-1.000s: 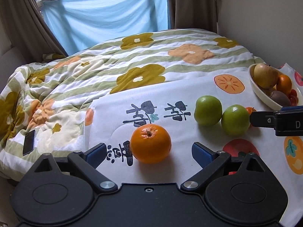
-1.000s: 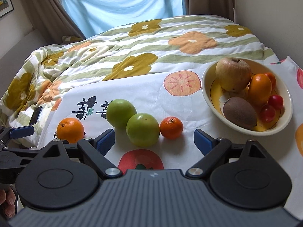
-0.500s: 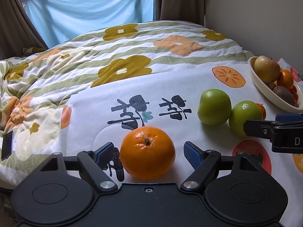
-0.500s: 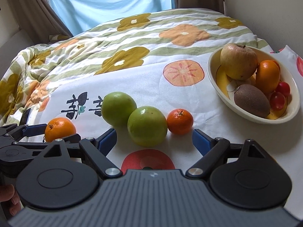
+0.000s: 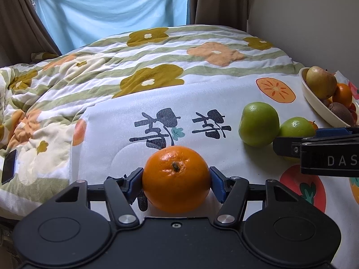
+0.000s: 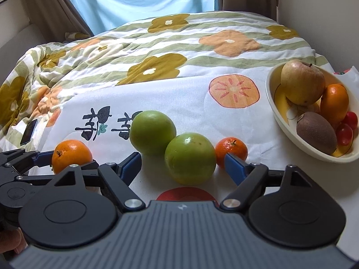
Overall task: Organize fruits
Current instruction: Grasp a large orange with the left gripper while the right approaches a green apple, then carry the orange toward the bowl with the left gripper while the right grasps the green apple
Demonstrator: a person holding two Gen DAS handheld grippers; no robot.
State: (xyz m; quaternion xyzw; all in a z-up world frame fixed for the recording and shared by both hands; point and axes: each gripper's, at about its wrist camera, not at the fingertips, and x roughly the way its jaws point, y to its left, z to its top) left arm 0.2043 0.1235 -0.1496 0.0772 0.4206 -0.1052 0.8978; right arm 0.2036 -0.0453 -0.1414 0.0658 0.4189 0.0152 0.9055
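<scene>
A large orange (image 5: pixel 177 168) rests on the white printed cloth (image 5: pixel 112 134). My left gripper (image 5: pixel 176 180) has its jaws closing, and both blue pads touch the orange's sides. In the right wrist view, two green apples lie side by side. The nearer apple (image 6: pixel 189 157) sits between the closing jaws of my right gripper (image 6: pixel 181 159), with gaps at both pads. The farther apple (image 6: pixel 152 132) touches it at the back left. A small mandarin (image 6: pixel 232 150) lies just beyond the right pad. A cream bowl (image 6: pixel 272 103) at the right holds a pear, an orange, a kiwi and cherry tomatoes.
The cloth lies on a bed covered with a flowered, striped quilt (image 5: pixel 157 51). A dark phone (image 5: pixel 9 167) lies on the quilt at the far left. A wall stands close behind the bowl at the right. Curtains and a blue sheet hang at the back.
Both grippers moved forward and down toward the fruit. The left jaws narrowed from wide open onto the orange. The right jaws came around the nearer green apple and narrowed a little.
</scene>
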